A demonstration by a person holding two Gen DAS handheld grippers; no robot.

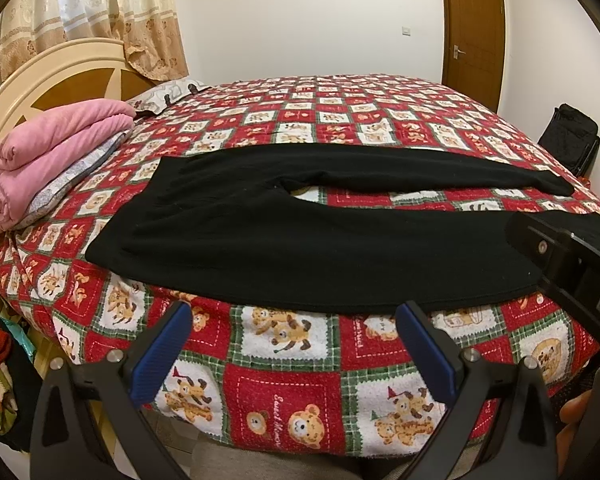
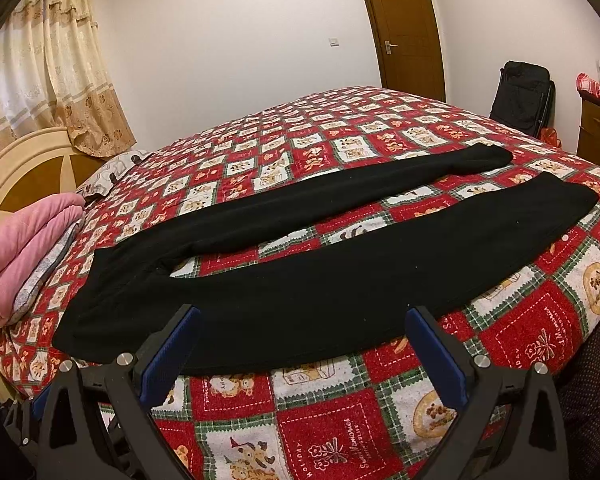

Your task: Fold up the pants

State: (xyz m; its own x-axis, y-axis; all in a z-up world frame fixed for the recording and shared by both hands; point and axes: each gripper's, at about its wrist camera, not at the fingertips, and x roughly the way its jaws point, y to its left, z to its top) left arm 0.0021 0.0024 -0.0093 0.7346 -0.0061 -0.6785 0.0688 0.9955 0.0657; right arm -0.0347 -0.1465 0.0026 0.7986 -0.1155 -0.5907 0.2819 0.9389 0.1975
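black pants (image 1: 300, 232) lie flat on the bedspread (image 1: 292, 380) beyond the gaping left hand-held gripper (image 1: 294, 344).

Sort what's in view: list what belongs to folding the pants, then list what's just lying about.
Part of the job:
black pants, spread flat on the bed with legs apart
left gripper, open
right gripper, open
bedspread, the work surface

Just lying about:
pink blanket, folded
pillow
black bag
curtain
door

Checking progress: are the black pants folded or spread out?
Spread out: the black fabric pants lie flat on the bed, both legs apart, nothing doubled over.
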